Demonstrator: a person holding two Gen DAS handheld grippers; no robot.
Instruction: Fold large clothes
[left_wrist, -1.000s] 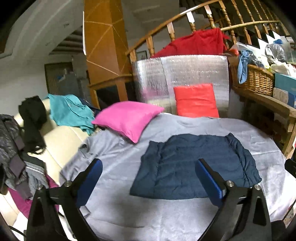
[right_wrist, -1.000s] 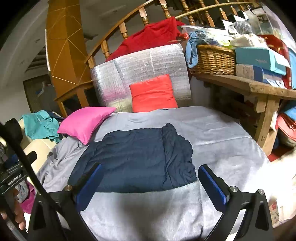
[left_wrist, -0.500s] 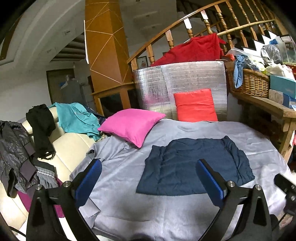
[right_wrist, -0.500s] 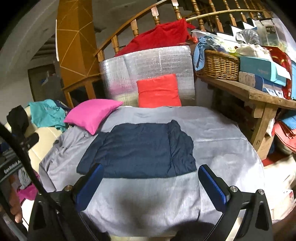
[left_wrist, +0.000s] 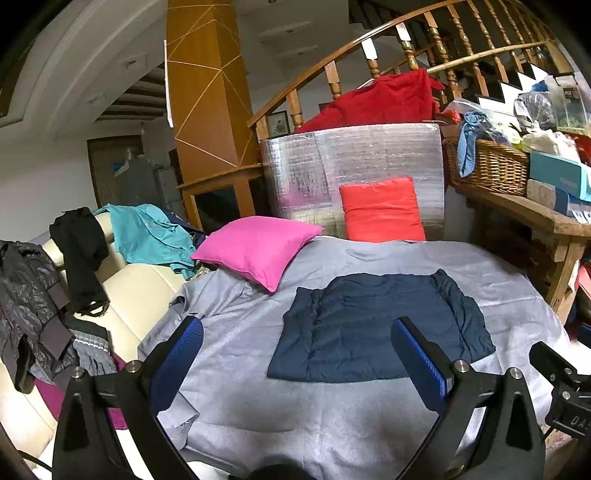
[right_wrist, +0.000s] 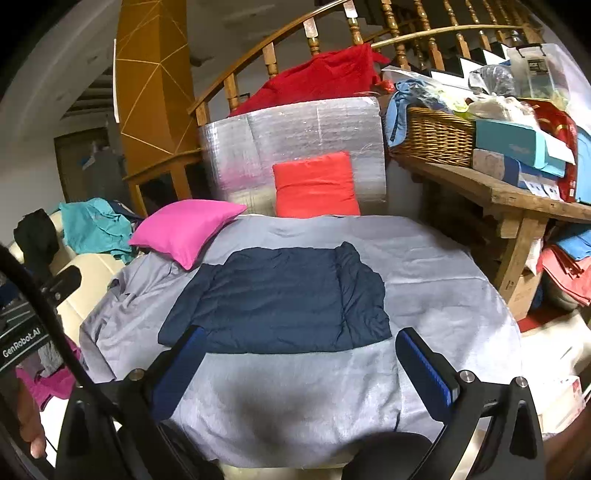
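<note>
A dark navy garment (left_wrist: 380, 325) (right_wrist: 280, 299) lies folded into a flat rectangle on a grey sheet (left_wrist: 295, 417) (right_wrist: 436, 280) that covers the table. My left gripper (left_wrist: 295, 354) stands open above the near edge of the sheet, short of the garment, with nothing between its blue pads. My right gripper (right_wrist: 301, 363) is open too, just in front of the garment's near edge and holding nothing. The other gripper's black body (left_wrist: 561, 384) shows at the right edge of the left wrist view.
A pink pillow (left_wrist: 258, 251) and a red cushion (left_wrist: 382, 208) sit at the sheet's far side against a silver foil panel (left_wrist: 354, 166). A cream sofa (left_wrist: 122, 291) with piled clothes is left. A wooden bench (right_wrist: 517, 192) with a wicker basket (right_wrist: 432, 136) and boxes stands right.
Both grippers have drawn back and up from the table, so the garment looks smaller and more of the sheet's near edge shows. The garment has not moved.
</note>
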